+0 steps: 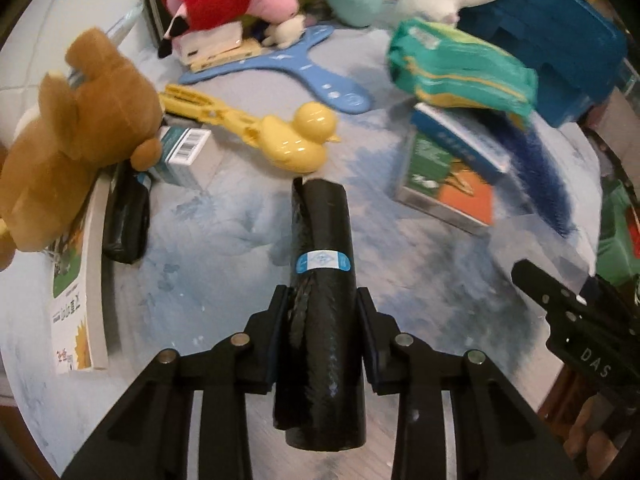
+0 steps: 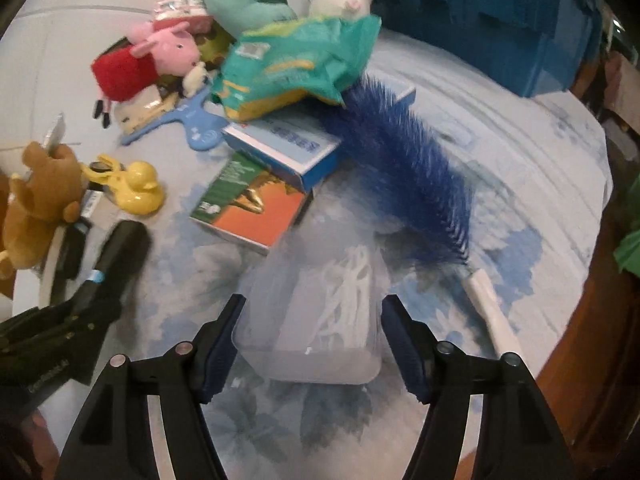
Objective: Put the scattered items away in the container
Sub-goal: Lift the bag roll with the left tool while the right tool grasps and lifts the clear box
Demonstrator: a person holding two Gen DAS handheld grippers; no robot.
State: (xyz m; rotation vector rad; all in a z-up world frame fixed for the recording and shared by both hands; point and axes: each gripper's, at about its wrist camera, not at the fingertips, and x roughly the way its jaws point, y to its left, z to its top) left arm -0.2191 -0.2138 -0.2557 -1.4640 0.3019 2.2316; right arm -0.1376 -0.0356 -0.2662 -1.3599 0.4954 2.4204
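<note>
Pinching a black roll (image 1: 322, 300) between its pads, the left gripper (image 1: 322, 312) holds it clear of the blue-patterned cloth (image 1: 224, 232). Right gripper (image 2: 312, 340) fingers stand partly spread around a clear box (image 2: 316, 320) of white picks; the left pad touches its wall, the right shows a gap. Just beyond lie a blue duster (image 2: 404, 160), a book (image 2: 256, 204) and a green pack (image 2: 296, 64). Left of these sit a yellow duck (image 1: 296, 136) and brown bear (image 1: 76, 128). The blue container (image 1: 560, 36) stands at the far right.

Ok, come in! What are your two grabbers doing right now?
Left gripper shut on black roll. Right gripper around clear box, grip unclear. Blue container beyond; green pack between.
</note>
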